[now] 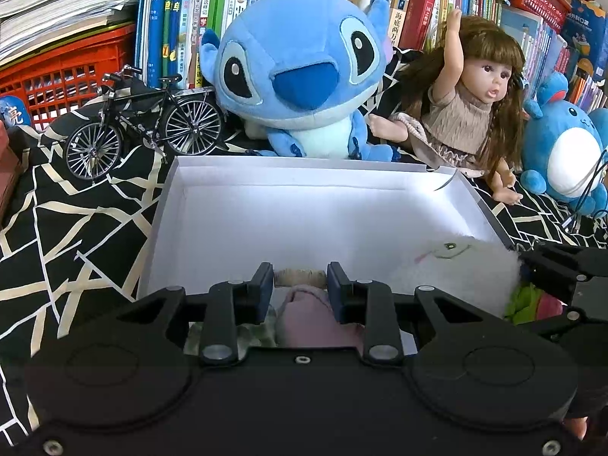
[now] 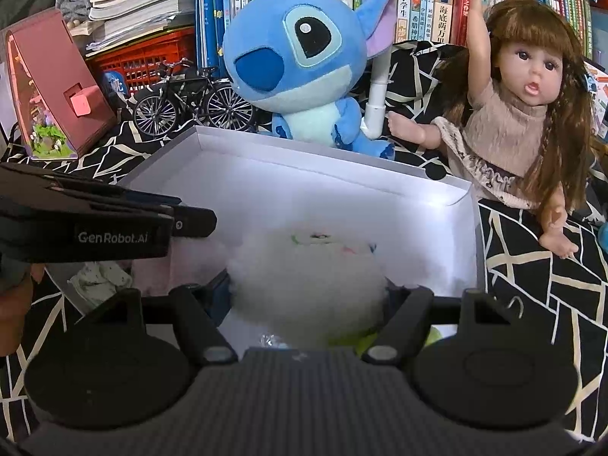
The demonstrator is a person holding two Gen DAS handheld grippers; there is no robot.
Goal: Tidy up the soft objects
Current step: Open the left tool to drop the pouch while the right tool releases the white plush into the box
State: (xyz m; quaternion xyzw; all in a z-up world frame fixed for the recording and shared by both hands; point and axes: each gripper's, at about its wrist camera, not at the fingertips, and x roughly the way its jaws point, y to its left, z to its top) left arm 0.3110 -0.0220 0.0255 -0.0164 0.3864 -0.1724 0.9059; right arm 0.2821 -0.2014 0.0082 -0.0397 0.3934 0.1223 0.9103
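Note:
A white open box [image 1: 266, 174] [image 2: 326, 169] stands on the black patterned cloth. My left gripper [image 1: 300, 285] is shut on a pink soft toy [image 1: 315, 319] with a beige top, held over the box's near edge. My right gripper [image 2: 307, 296] is shut on a fluffy white plush [image 2: 307, 281] with a stitched face, held inside the box at its right side; the plush also shows in the left wrist view [image 1: 456, 269]. The left gripper shows from the side in the right wrist view [image 2: 193, 220].
A blue Stitch plush [image 1: 300, 72] [image 2: 304, 60], a long-haired doll [image 1: 471, 106] [image 2: 524, 114] and a blue round plush [image 1: 566, 152] sit behind the box. A model bicycle [image 1: 144, 125], a pink miniature house [image 2: 53, 87], red crates and bookshelves stand at the back.

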